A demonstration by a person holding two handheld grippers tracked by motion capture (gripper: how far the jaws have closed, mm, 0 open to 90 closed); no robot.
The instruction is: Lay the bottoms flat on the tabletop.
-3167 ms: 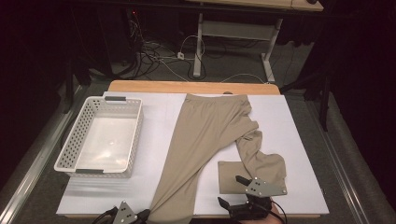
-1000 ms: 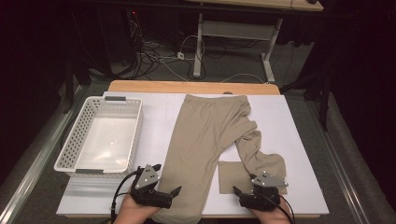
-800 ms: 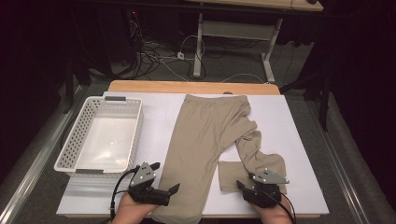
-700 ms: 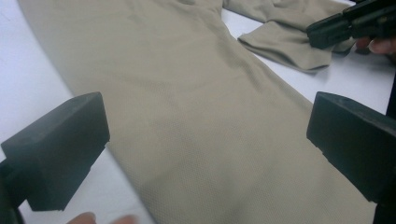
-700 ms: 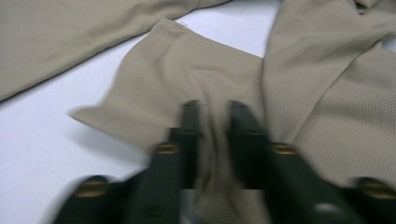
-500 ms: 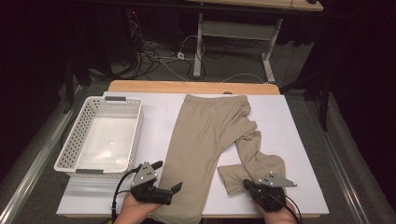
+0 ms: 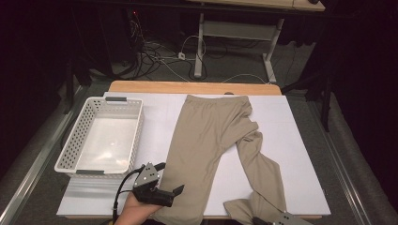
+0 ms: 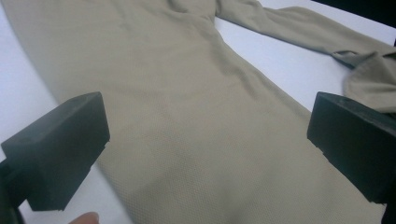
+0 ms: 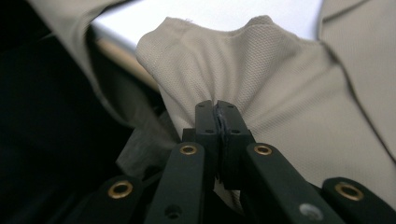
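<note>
Your right gripper (image 9: 218, 109) has just clamped the trousers (image 7: 211, 140) hem and dragged it nearward; the folded leg straightens. Left gripper (image 7: 176, 191) hovers, jaws wide.

My beige trousers (image 7: 213, 136) lie flat on the white table (image 7: 300, 140), waistband at the far edge, one leg straight, the other bent and bunched at its hem.

Beige trousers (image 7: 206, 140), white perforated basket (image 7: 101, 136), possibly white table cover (image 7: 291, 136).
</note>
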